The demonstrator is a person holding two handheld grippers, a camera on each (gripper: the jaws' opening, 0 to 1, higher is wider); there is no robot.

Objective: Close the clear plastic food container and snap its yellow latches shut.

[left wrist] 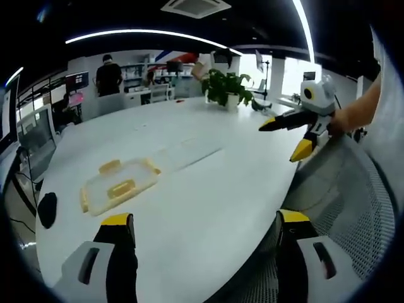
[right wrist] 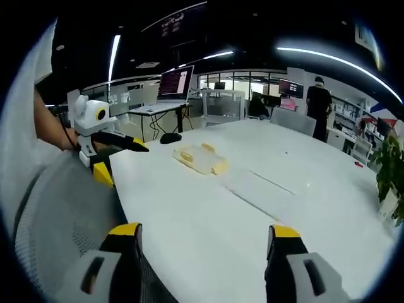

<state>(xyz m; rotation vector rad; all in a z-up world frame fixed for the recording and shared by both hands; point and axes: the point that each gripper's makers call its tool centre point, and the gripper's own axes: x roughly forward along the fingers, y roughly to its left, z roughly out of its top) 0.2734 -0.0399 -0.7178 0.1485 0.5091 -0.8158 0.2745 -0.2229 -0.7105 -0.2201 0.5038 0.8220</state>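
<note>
Both tools [left wrist: 205,230] [right wrist: 206,240] gape, apparently empty, short of the container [left wrist: 120,185].

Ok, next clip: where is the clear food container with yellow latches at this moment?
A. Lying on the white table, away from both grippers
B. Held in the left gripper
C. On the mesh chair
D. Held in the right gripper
A: the container lies on the white table, with the left gripper and the right gripper both open and apart from it.
</note>
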